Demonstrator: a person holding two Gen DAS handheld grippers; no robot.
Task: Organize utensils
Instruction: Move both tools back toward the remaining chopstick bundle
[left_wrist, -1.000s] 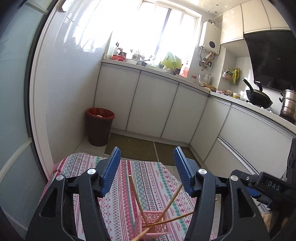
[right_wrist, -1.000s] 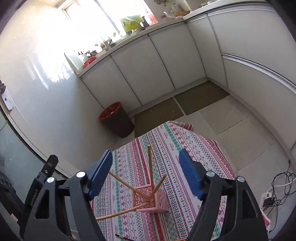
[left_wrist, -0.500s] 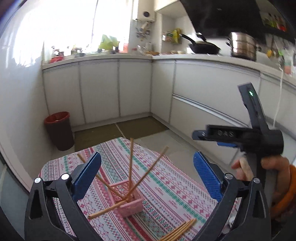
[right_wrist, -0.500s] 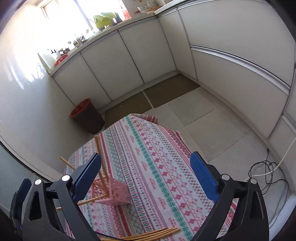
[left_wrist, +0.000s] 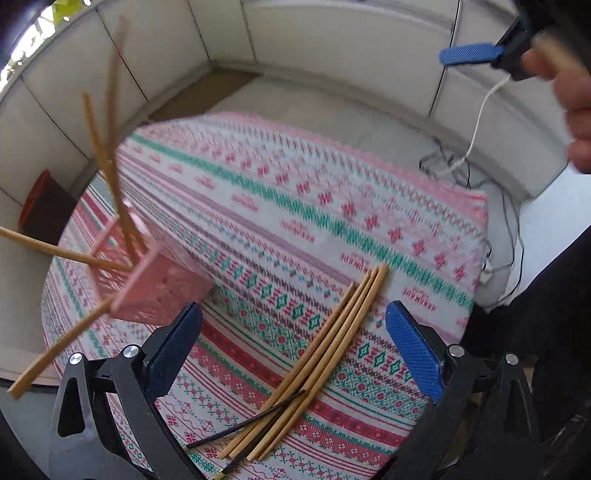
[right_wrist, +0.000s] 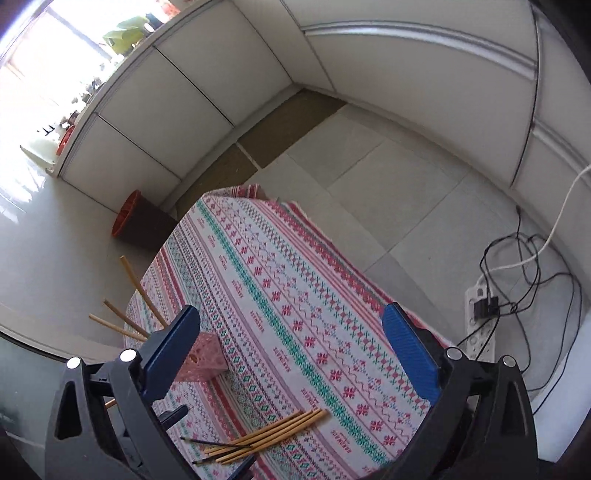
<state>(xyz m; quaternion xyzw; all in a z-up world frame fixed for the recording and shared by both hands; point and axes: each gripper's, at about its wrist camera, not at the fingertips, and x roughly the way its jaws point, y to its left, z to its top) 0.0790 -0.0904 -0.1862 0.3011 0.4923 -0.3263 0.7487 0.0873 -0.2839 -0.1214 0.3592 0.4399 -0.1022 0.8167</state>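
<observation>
A pink perforated holder (left_wrist: 155, 284) stands on the patterned tablecloth (left_wrist: 295, 206) at the left, with several wooden chopsticks (left_wrist: 110, 158) leaning out of it. It also shows in the right wrist view (right_wrist: 207, 356). A bundle of wooden chopsticks (left_wrist: 325, 354) and two thin dark sticks (left_wrist: 255, 421) lie flat on the cloth near the front; the bundle also shows in the right wrist view (right_wrist: 273, 432). My left gripper (left_wrist: 293, 350) is open and empty, just above the bundle. My right gripper (right_wrist: 291, 352) is open and empty, higher over the table.
The cloth-covered table ends at the right edge (left_wrist: 476, 258). A power strip with tangled cables (right_wrist: 484, 317) lies on the tiled floor to the right. A red bin (right_wrist: 129, 218) stands by the white cabinets (right_wrist: 221, 85) beyond the table.
Both grippers have tilted down toward the table. The left one has dropped close over the loose chopsticks. Both stay open and empty.
</observation>
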